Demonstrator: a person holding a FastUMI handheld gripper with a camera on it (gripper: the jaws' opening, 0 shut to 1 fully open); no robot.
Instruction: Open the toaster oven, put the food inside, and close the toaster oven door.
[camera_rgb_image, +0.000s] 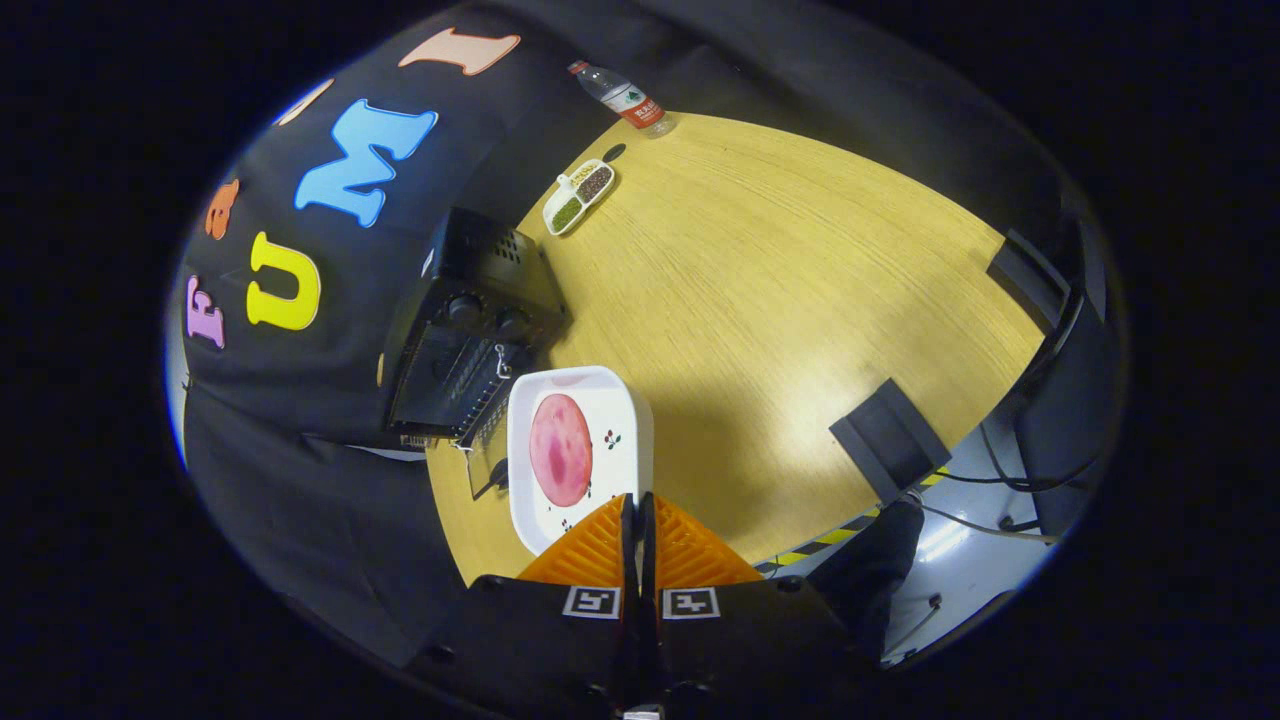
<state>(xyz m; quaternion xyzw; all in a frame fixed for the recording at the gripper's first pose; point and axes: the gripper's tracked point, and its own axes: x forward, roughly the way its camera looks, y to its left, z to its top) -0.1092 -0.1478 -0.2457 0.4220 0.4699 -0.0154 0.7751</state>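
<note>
The gripper, clenched on the white square plate of pink sliced meat, carries it toward the black toaster oven's open door at ten o'clock; sliding it in comes next.

White square plate with pink food slice (held level) before black, open-doored toaster oven.

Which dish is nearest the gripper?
The white plate with pink food, held in the shut gripper. The small bean dish sits far off by the bottle.
</note>
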